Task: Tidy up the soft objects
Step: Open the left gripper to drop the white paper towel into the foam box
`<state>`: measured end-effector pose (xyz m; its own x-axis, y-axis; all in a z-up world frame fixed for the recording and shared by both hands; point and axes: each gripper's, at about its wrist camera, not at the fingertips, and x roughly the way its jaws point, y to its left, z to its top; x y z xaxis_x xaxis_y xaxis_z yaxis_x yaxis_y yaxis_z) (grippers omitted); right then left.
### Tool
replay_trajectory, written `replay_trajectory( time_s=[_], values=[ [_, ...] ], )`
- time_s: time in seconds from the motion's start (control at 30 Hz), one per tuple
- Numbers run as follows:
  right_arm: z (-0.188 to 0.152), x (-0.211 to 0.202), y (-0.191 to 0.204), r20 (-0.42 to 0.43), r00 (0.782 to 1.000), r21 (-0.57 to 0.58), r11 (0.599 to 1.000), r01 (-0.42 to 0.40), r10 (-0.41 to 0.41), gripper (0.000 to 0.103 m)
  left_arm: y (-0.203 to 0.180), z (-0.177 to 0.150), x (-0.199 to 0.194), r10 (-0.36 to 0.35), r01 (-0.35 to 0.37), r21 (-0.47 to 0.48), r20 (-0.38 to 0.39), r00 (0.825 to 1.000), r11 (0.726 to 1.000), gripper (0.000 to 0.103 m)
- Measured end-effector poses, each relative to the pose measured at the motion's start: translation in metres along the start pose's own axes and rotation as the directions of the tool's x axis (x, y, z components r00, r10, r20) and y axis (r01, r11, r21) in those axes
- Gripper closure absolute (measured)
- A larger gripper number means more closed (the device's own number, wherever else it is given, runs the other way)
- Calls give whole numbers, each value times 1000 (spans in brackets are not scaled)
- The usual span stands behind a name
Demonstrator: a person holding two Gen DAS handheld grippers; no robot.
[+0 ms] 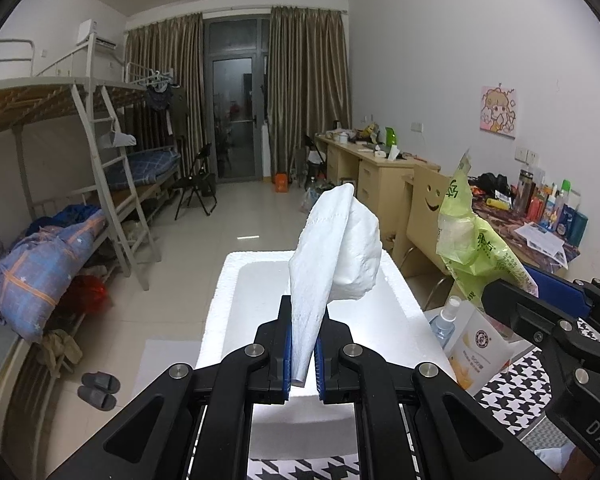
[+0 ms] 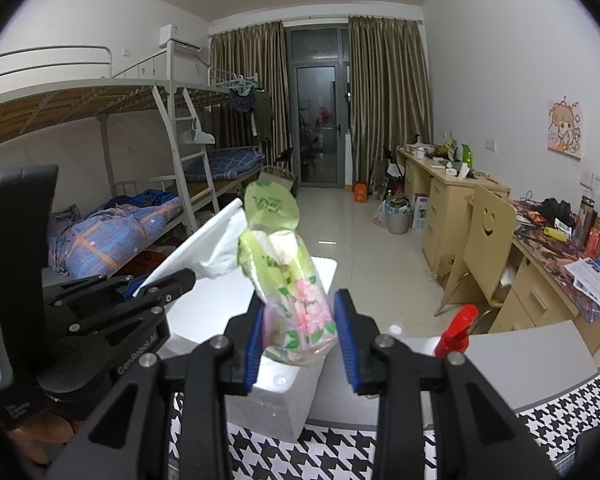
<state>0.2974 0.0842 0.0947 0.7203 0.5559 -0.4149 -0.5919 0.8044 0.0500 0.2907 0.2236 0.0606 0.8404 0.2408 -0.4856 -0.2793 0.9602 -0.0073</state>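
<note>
— Left claw [image 1: 303, 350]?
— Clamped on a white tissue wad [image 1: 334, 256], pinched by its lower end between the blue pads [image 1: 287, 354], raised above the open white foam box [image 1: 236, 312].
— And the box?
— Sitting at the far edge of the houndstooth-patterned surface [image 1: 512, 396], just left of a clear spray bottle [image 1: 446, 320] and a white-and-yellow packet [image 1: 474, 354].
— Right claw [image 2: 300, 330]?
— Closed around a green floral tissue pack [image 2: 290, 276], held upright over the near corner of the foam box [image 2: 276, 392]; crumpled top of the pack just beside the white wad [image 2: 216, 248].
— Farther right?
— Red spray nozzle [image 2: 458, 330], near the surface's far edge, apart from the pack.
</note>
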Motion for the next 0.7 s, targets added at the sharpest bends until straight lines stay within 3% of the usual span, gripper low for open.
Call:
replay_trajectory(
  time_s=[0.17,0.2,0.27,0.33,0.4,0.7],
  values=[
    [0,5,-1,-5,1000,-3,1000,9,-9,65,0,-2,12,-20,20,0,-30,999,1000,91],
    [0,5,-1,-5,1000,0,1000,11,-11,65,0,-2,15,-21,21,2,-41,999,1000,83],
    [0,6,-3,-5,1000,6,1000,12,-12,65,4,-4,19,-6,5,-8,-58,998,1000,57],
    [1,7,-4,-8,1000,5,1000,13,-13,65,7,-5,17,20,-21,-23,-41,999,1000,22],
    [1,8,-3,-9,1000,-2,1000,13,-13,65,11,-5,12,32,-33,-44,-14,999,999,8],
    [5,15,1,-13,1000,-5,1000,1,-1,65,18,0,-16,87,-85,-40,67,994,996,2]
  ],
)
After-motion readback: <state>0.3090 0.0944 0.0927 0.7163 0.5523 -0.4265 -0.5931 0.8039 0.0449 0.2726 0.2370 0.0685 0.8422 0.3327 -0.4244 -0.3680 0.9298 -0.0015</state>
